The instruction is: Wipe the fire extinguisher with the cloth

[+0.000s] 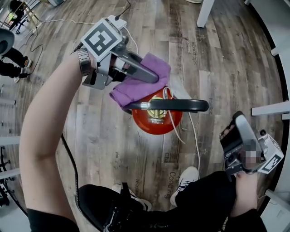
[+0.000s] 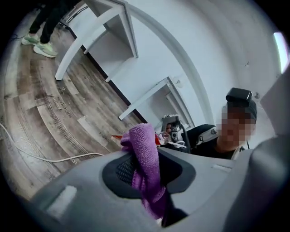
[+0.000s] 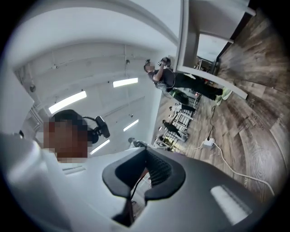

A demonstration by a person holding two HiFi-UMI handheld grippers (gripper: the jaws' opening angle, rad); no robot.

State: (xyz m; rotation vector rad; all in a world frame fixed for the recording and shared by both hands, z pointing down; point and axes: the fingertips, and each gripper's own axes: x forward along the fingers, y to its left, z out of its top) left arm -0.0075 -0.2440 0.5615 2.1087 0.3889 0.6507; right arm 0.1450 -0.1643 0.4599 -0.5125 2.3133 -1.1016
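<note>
Seen from above in the head view, a red fire extinguisher stands on the wood floor with its black handle pointing right. My left gripper hovers just above its top, shut on a bunched purple cloth. In the left gripper view the cloth is pinched between the pads and sticks up past the left gripper's tips, with a sliver of the red extinguisher behind it. My right gripper is held low at the right, away from the extinguisher; its jaws are nearly together with nothing in them.
A white cable trails over the floor right of the extinguisher. White table legs and frames stand at the top and right. The wearer's shoes are close in front. Another person's feet are far off.
</note>
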